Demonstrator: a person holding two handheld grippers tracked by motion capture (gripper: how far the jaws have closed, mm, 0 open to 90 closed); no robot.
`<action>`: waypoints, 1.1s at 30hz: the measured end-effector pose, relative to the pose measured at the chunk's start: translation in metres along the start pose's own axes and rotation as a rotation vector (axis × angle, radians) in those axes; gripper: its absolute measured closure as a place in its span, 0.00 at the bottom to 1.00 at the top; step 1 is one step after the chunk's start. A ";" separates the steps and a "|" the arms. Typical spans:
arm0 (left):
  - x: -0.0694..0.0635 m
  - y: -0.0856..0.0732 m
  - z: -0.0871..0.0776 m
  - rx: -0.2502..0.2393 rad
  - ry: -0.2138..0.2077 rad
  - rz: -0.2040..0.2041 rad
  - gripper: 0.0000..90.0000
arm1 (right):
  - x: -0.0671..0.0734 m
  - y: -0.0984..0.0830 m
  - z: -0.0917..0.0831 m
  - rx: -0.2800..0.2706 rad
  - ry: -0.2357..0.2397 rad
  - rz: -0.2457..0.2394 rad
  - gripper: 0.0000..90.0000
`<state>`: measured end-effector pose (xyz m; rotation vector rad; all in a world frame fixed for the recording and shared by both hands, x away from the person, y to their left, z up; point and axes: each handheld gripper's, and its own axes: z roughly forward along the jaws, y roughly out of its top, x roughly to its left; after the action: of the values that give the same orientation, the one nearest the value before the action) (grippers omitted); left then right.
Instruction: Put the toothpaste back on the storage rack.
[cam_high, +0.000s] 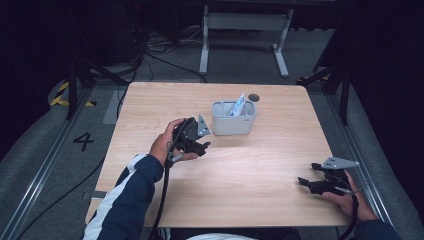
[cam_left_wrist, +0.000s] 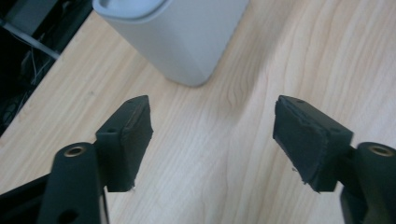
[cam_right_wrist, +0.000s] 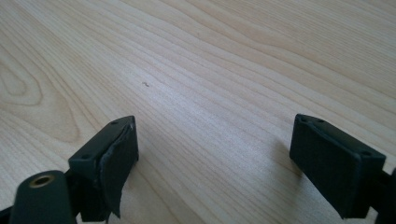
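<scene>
The left gripper (cam_high: 204, 145) hovers just beside the grey bin (cam_high: 233, 119) at mid-bench, jaws parted and empty. The bin looks light, rigid, smooth-sided; its rim seems the surest hold. The right gripper (cam_high: 306, 182) rests released, well apart.

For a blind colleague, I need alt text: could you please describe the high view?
A person at a wooden table holds the left hand-held gripper, jaws open, beside a grey container with a white-and-blue tube standing in it. The right hand-held gripper rests open near the table's right edge.
</scene>
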<state>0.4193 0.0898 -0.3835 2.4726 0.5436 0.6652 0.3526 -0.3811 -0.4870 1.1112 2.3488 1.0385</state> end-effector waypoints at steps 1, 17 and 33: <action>-0.001 -0.005 -0.001 0.007 -0.007 -0.007 0.30 | 0.000 0.000 0.000 0.000 0.000 0.001 0.18; -0.008 -0.052 -0.012 0.026 -0.025 -0.066 0.29 | 0.000 0.000 0.000 0.000 -0.001 0.001 0.18; -0.016 -0.100 -0.025 0.063 0.001 -0.114 0.28 | 0.000 0.000 0.000 0.000 -0.001 0.001 0.18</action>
<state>0.3688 0.1692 -0.4276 2.4780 0.7098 0.6130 0.3525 -0.3811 -0.4870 1.1124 2.3480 1.0384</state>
